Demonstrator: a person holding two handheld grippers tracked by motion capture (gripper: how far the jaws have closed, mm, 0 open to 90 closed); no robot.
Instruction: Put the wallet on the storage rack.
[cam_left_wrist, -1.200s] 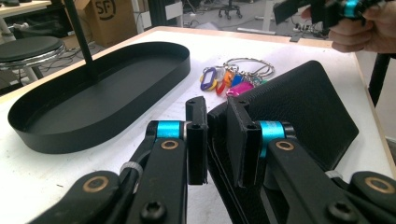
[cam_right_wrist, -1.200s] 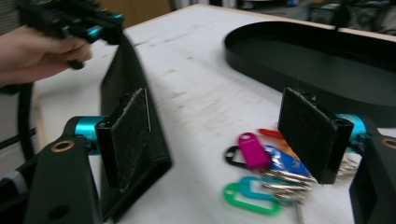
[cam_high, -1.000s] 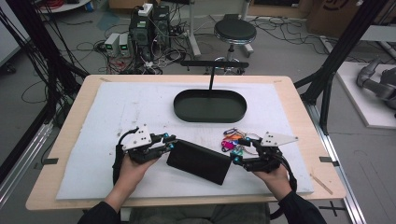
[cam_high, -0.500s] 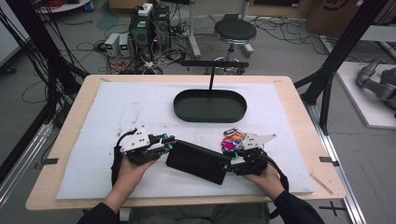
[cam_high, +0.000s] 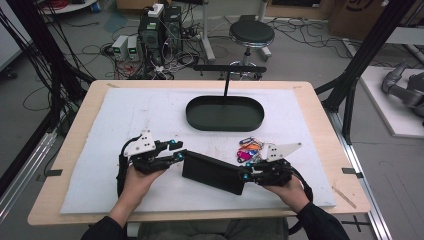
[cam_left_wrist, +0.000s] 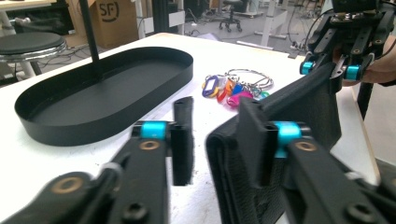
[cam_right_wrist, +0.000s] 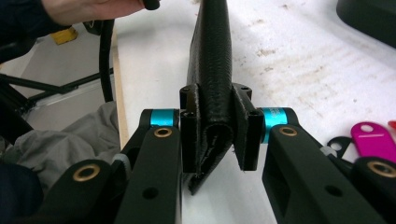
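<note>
Pouch (cam_high: 212, 172) lies on the bench (cam_high: 70, 150) near the front edge, long axis left-right. Right tongs (cam_high: 246, 176) just clamped its right end, left tongs (cam_high: 175, 151) just let go, spread at its left end. Beyond: keys (cam_high: 247, 149), then tray (cam_high: 225, 113).

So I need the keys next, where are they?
In the high view, the keys lie on the white mat, right of centre, between the black tray and the right gripper.
</note>
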